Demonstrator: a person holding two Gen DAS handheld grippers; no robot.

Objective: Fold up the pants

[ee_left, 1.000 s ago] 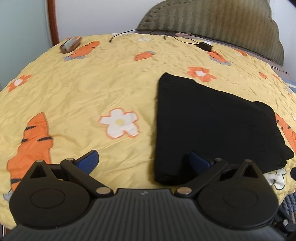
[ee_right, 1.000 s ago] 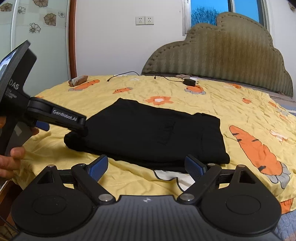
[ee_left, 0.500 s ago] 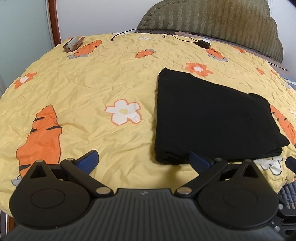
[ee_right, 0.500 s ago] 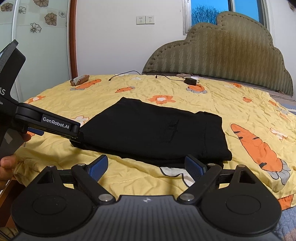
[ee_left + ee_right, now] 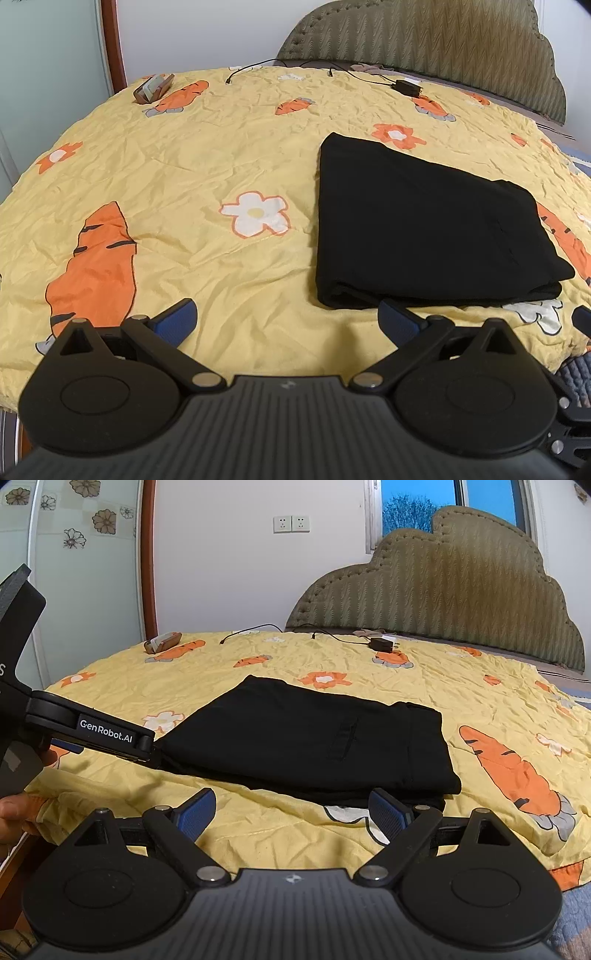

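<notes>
The black pants (image 5: 413,229) lie folded into a flat rectangle on the yellow carrot-print bedspread (image 5: 184,177). In the left wrist view my left gripper (image 5: 286,317) is open over bare bedspread, its right blue pad just short of the pants' near edge. The right wrist view shows the pants (image 5: 314,738) ahead of my right gripper (image 5: 291,808), which is open with nothing between its fingers; its right pad sits just in front of the fold's near corner. The left gripper's finger (image 5: 107,733) comes in from the left, its tip by the pants' left corner.
A black charger with its cable (image 5: 406,86) and a brown case (image 5: 153,88) lie at the far side of the bed, before the padded headboard (image 5: 461,590). A person's hand (image 5: 14,812) holds the left gripper. The bed's edge runs just below both grippers.
My left gripper drew back from the pants' near corner; its right finger, earlier over the black cloth, now stands clear of it. The right gripper stayed put, open.
</notes>
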